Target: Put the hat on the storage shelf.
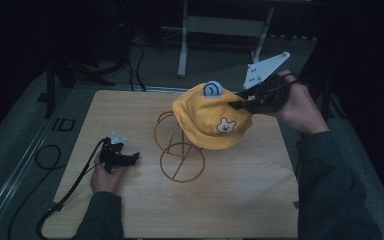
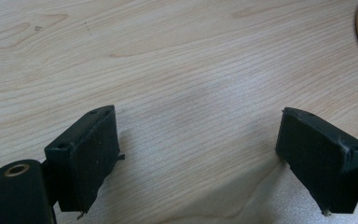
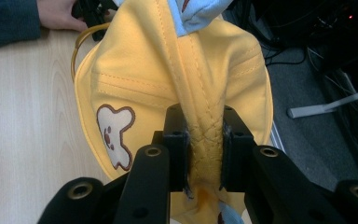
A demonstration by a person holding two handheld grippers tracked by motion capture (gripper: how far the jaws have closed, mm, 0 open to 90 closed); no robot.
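Yellow cotton bear-patch hat (image 1: 212,117), pinched by the right gripper (image 3: 204,154), should settle squarely onto the golden wire stand (image 1: 180,150); left gripper (image 2: 198,154) gapes idle.

1. My right gripper (image 3: 205,154) has its two black jaws pinched on a bunched fold of the yellow hat (image 3: 177,79), the quilted fabric squeezed tight between the pads
2. A bear patch (image 3: 114,135) with a brown outline sits on the hat to the left of my jaws
3. A pale blue piece (image 3: 200,14) (its shape cut off by the top edge) sits at the hat's upper end
4. A curve of golden wire (image 3: 85,38) peeks out just beside the hat's upper left
5. Past it, a hand (image 3: 58,14) in a dark sleeve rests on the light wooden table (image 3: 23,116)
6. To the right lies grey floor (image 3: 307,84) with dark cables
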